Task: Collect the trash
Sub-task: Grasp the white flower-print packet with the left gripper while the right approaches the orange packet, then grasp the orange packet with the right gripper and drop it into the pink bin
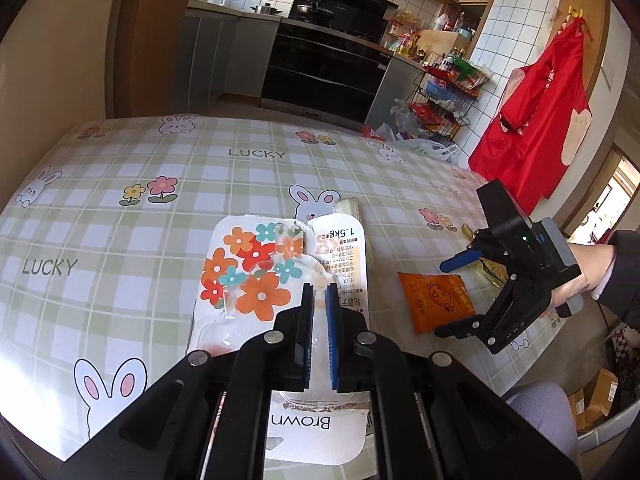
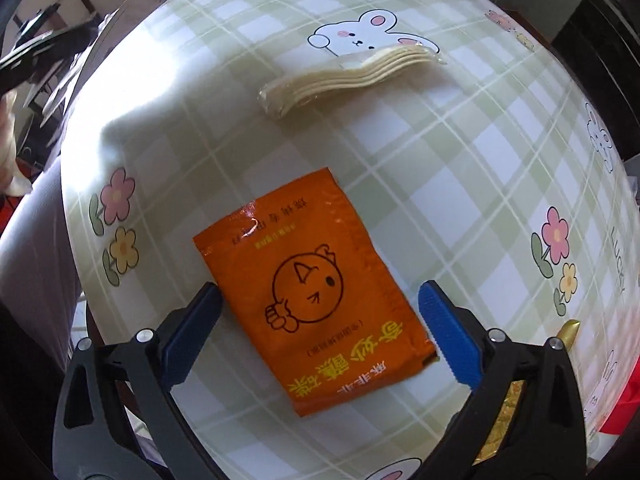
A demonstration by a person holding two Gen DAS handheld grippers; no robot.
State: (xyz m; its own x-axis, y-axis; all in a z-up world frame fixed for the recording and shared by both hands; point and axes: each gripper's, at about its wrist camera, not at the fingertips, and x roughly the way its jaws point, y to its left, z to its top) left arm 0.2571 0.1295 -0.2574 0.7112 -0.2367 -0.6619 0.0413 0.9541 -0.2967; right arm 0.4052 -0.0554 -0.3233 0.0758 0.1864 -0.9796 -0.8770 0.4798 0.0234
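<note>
My left gripper (image 1: 319,294) is shut on a clear plastic blister pack with a flowered white card backing (image 1: 276,276), held over the table. An orange sachet (image 2: 316,288) with a cartoon face lies flat on the table; it also shows in the left wrist view (image 1: 436,300). My right gripper (image 2: 320,316) is open, its blue pads on either side of the sachet, just above it. The right gripper shows in the left wrist view (image 1: 452,296) at the right. A cream plastic-wrapped strip (image 2: 348,76) lies beyond the sachet.
The table (image 1: 120,220) has a green checked cloth with rabbits and flowers. A gold wrapper (image 2: 568,330) lies by the right gripper's right finger. A stove (image 1: 328,60), a wire rack (image 1: 444,96) and a red apron (image 1: 532,120) stand beyond the table.
</note>
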